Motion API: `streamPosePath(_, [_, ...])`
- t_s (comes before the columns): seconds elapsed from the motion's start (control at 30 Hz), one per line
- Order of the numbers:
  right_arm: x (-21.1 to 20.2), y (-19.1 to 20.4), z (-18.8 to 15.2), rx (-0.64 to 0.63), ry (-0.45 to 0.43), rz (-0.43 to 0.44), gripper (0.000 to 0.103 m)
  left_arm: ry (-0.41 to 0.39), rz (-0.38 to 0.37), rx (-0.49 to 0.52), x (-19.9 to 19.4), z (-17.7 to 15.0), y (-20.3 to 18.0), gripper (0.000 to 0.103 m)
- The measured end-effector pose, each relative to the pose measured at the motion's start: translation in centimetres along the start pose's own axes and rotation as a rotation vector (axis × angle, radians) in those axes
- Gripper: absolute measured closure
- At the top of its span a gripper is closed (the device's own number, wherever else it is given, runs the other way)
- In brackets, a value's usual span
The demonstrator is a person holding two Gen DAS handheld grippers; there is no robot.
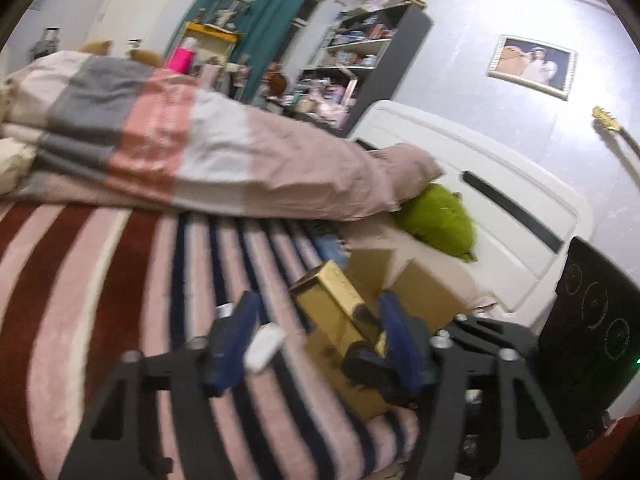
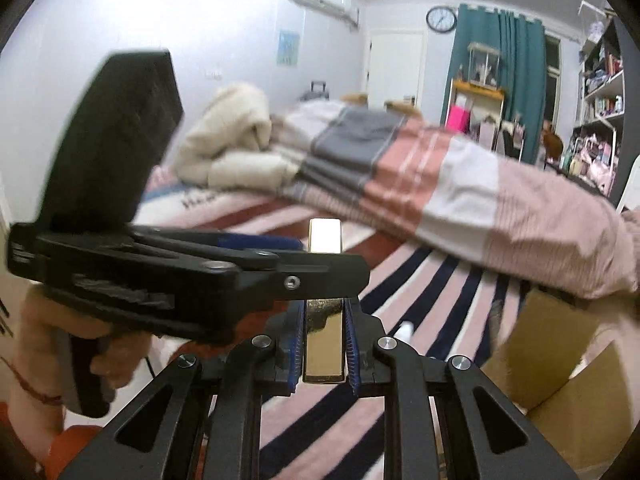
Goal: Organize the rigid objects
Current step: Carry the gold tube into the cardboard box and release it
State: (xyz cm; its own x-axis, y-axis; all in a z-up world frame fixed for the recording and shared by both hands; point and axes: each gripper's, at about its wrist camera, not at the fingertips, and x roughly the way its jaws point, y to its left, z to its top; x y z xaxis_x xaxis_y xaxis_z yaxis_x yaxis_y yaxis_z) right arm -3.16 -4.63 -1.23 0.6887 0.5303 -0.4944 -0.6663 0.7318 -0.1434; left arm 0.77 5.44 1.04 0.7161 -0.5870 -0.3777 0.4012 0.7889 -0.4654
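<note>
Left wrist view: gold box clamped by right unit, left unit spread

Left hand-held gripper (image 1: 316,320) has its blue fingers apart over the striped blanket (image 1: 120,280) on the bed; a small white object (image 1: 264,346) lies between them. Gold box (image 1: 340,312) sits just right of centre, with a cardboard box (image 1: 424,288) beyond it. Right wrist view: right hand-held gripper (image 2: 323,344) is clamped on the gold box, held above the blanket; the left unit crosses over the box.

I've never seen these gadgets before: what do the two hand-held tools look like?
Both are matte black. The right tool has angular linkage arms with triangular cut-outs, silver bolts and ribbed blue finger pads. The left tool has the same blue pads and a pistol-style handle.
</note>
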Motion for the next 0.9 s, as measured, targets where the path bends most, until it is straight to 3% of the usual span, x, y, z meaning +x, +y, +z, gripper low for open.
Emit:
streamPosePath(0.07, [-1.6, -1.3, 0.3, 0.014, -0.023, -0.002, 0.090, 0.022, -0.038, 0.029, 1.3, 0.9, -2.2, 0.069])
streamPosePath(0.13, [-2.8, -3.4, 0.2, 0.038, -0.034, -0.009, 0.090, 0.058, -0.045, 0.055, 2.8, 1.7, -4.1, 0.070])
streamPosePath(0.37, [-5.2, -10.8, -1.3, 0.169, -0.008, -0.059, 0.090, 0.243, -0.041, 0.081, 11.4, 4.0, -9.6, 0.070])
streamPosePath(0.57, [-4.8, -16.9, -2.3, 0.265, 0.127, -0.085, 0.090, 0.338, -0.049, 0.029, 17.1, 3.7, -10.6, 0.070])
streamPosePath(0.8, [-3.4, -18.2, -4.0, 0.261, 0.259, -0.089, 0.089, 0.406, 0.006, 0.052, 18.8, 2.0, -10.8, 0.070])
streamPosePath(0.83, [-3.2, -18.3, -4.2, 0.270, 0.273, -0.080, 0.089, 0.417, 0.010, 0.046, 18.8, 1.8, -10.4, 0.069])
streamPosePath(0.9, [-3.0, -18.5, -4.7, 0.291, 0.291, -0.071, 0.089, 0.420, 0.034, 0.035, 18.4, 1.6, -9.8, 0.055])
